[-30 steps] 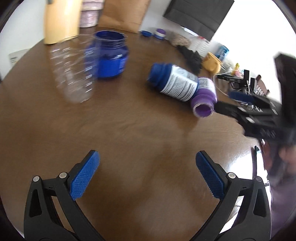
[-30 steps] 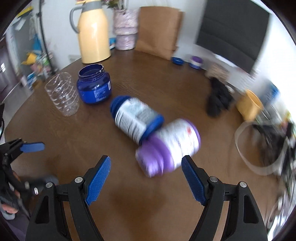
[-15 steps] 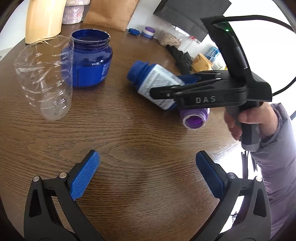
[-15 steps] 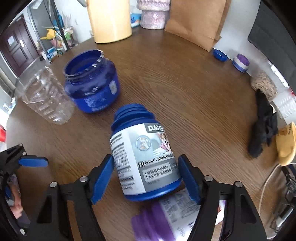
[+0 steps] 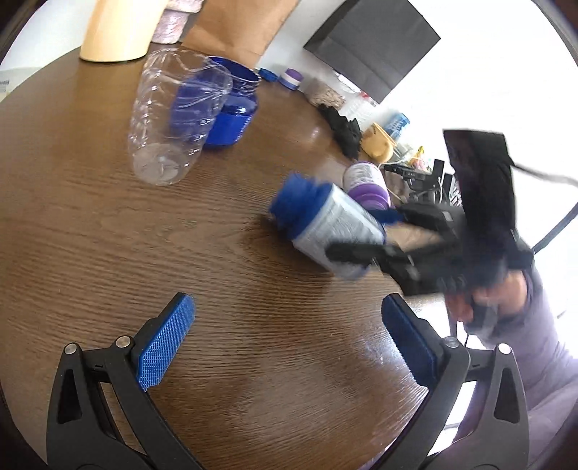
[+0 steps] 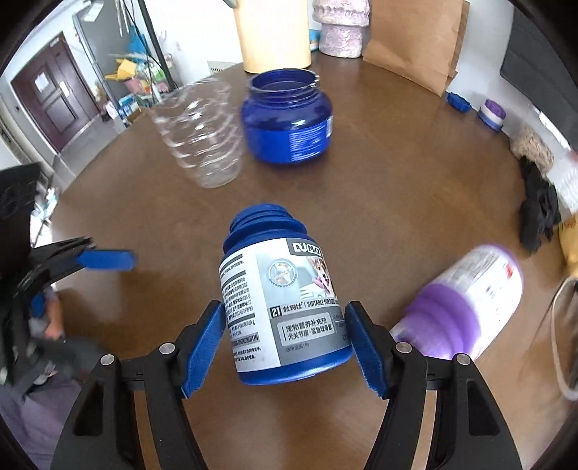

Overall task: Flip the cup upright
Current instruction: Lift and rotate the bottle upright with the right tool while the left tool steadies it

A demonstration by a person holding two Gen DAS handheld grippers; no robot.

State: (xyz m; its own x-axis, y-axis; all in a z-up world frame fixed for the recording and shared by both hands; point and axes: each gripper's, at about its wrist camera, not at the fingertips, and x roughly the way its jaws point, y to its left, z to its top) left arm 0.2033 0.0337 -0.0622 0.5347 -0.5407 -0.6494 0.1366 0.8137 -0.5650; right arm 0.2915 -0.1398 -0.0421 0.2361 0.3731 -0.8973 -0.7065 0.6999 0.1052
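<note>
The near part of the table [image 5: 253, 361] is bare. A clear cup [image 6: 198, 133], blue jar [image 6: 287, 119] and purple bottle [image 6: 466, 300] block the far side and right edge.

purple bottle [image 6: 466, 311] blurred, yellow jug [image 6: 274, 32] cropped

Right gripper [image 6: 285, 345]: jaws closed against a labelled bottle [image 6: 280, 307], one blue pad on each side, held by a hand [image 5: 484, 300]. Left gripper [image 5: 285, 340]: jaws spread wide, nothing held between the pads, positioned above the table.
</note>
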